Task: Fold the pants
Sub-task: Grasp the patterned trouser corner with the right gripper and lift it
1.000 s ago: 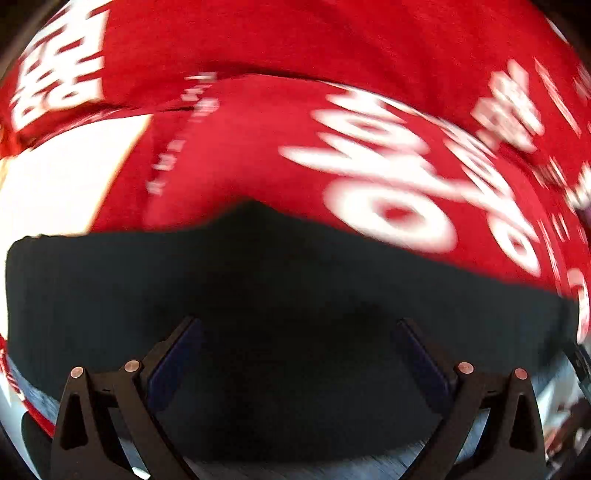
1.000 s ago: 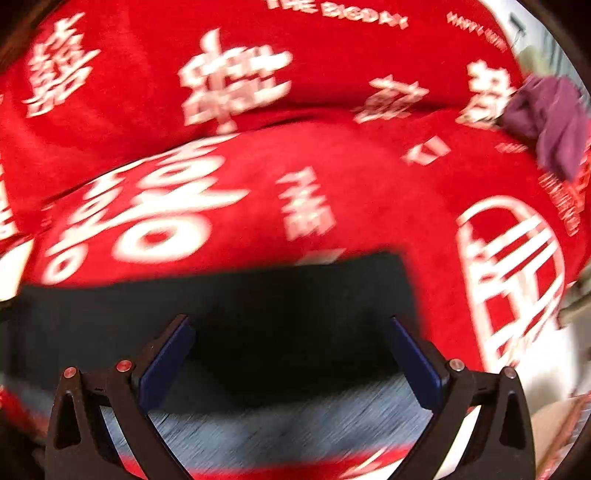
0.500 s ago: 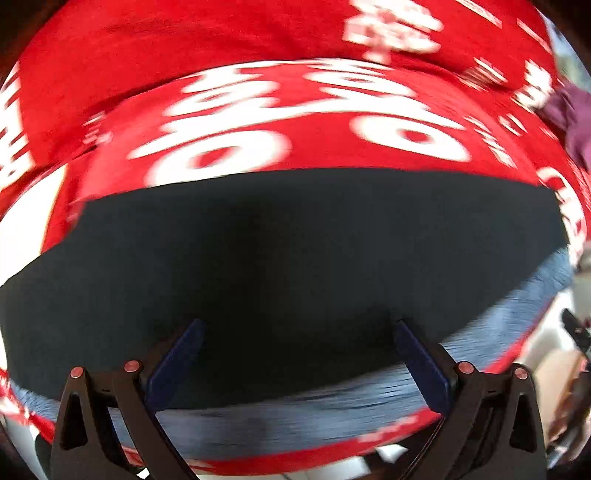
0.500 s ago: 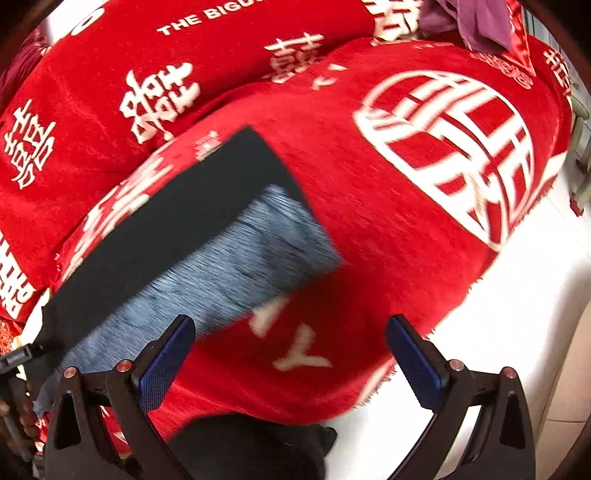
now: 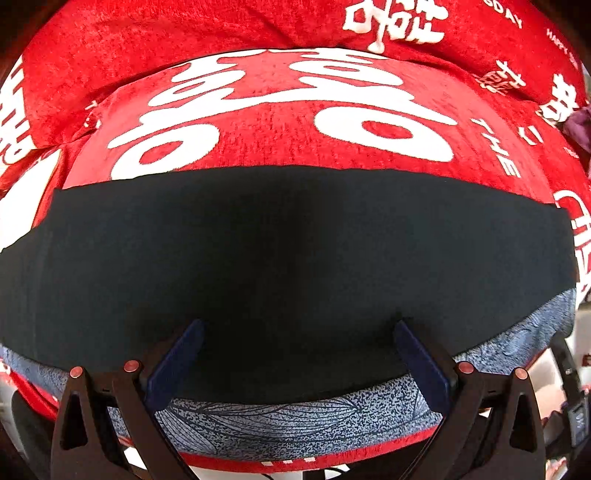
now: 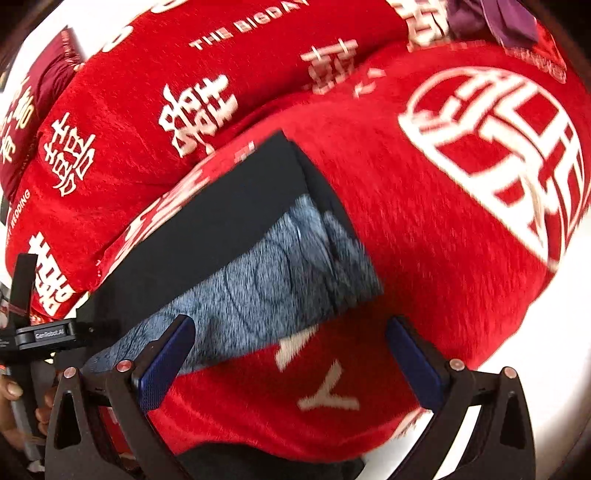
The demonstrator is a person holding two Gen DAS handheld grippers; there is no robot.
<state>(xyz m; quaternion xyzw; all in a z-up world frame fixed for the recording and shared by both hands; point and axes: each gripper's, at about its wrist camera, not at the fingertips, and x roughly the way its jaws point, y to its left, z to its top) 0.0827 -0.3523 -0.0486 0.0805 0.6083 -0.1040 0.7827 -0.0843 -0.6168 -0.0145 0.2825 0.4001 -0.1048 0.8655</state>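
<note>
Pants (image 5: 295, 243) folded in a flat dark band, speckled blue lining, plush red blanket (image 5: 280, 122), both claws (image 5: 297, 354) (image 6: 288, 356) apart.

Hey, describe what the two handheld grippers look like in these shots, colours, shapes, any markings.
The left gripper and right gripper match: black angular finger frames with triangular cutouts, small copper-coloured round fasteners on top, and dark blue pads with a fine dotted texture. In the right wrist view, the other gripper's black body carries white lettering, too small to read surely.

I see a sofa seat under a red blanket (image 5: 280, 110) with white lettering. On it lie dark folded pants (image 5: 288, 258) and a purple cloth (image 6: 495, 18).
</note>
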